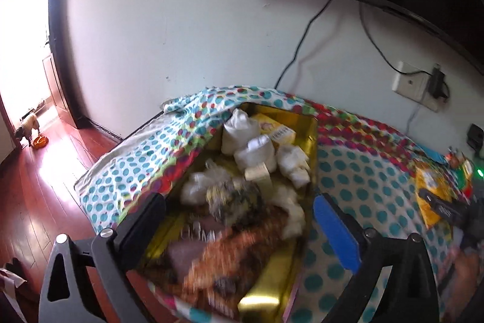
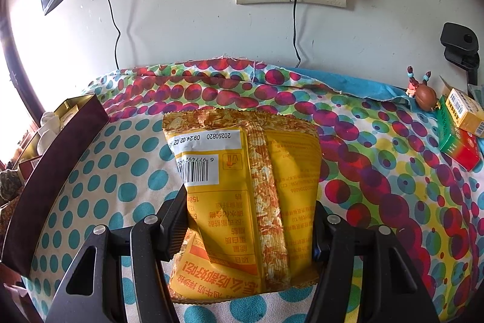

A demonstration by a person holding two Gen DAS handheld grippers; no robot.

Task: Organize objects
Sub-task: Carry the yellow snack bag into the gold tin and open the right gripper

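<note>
Right gripper (image 2: 248,227) clamped on the yellow crinkled foil snack packet (image 2: 242,186) lying flat on the polka-dot cloth (image 2: 378,171) — left gripper (image 1: 239,220) spread wide, empty, over the gold tin box (image 1: 272,286).

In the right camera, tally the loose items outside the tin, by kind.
snack bag: 1
small cartons: 2
figurine: 1
Total: 4
</note>
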